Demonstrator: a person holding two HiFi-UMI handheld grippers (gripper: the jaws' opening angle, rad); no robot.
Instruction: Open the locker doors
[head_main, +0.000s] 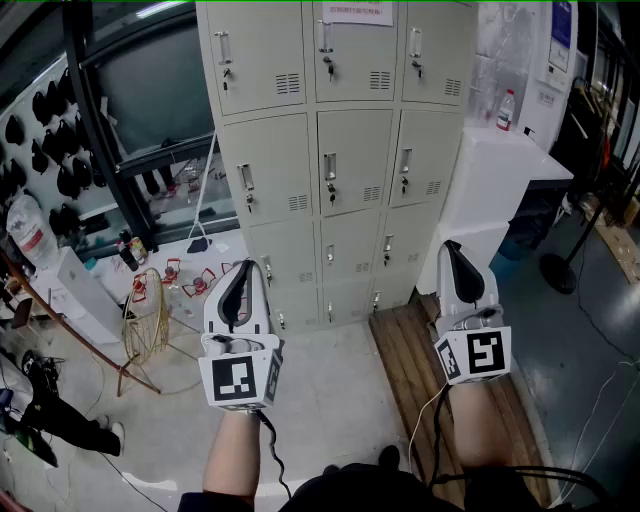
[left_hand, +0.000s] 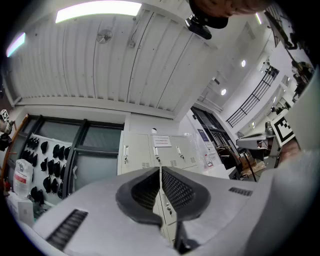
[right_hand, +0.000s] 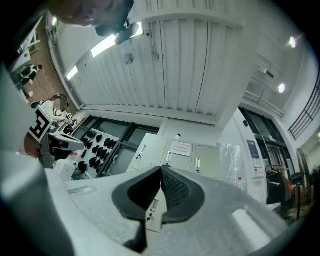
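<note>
Both grippers are held out in front of the person, well short of the locker bank (head_main: 340, 150) and touching nothing. Left gripper (head_main: 244, 268): jaws pressed together, nothing between them; its own view shows the ribbed pads (left_hand: 175, 187) meeting along one line. Right gripper (head_main: 452, 248): jaws likewise pressed together and empty, pads (right_hand: 175, 187) in contact. Both gripper views take in much of the ceiling, with the lockers seen past the jaw tips. The locker bank is grey, three columns wide, and stands at the far side, straight ahead. Every door in view is shut, each with a handle and lock on its left edge. A white paper notice (head_main: 355, 12) is stuck on the top middle door. Right of the lockers is a white counter (head_main: 500, 160) with a bottle (head_main: 507, 108) on it. Wooden planking (head_main: 400, 350) lies on the floor near right, and a wire stand (head_main: 145, 320) sits near left.
</note>
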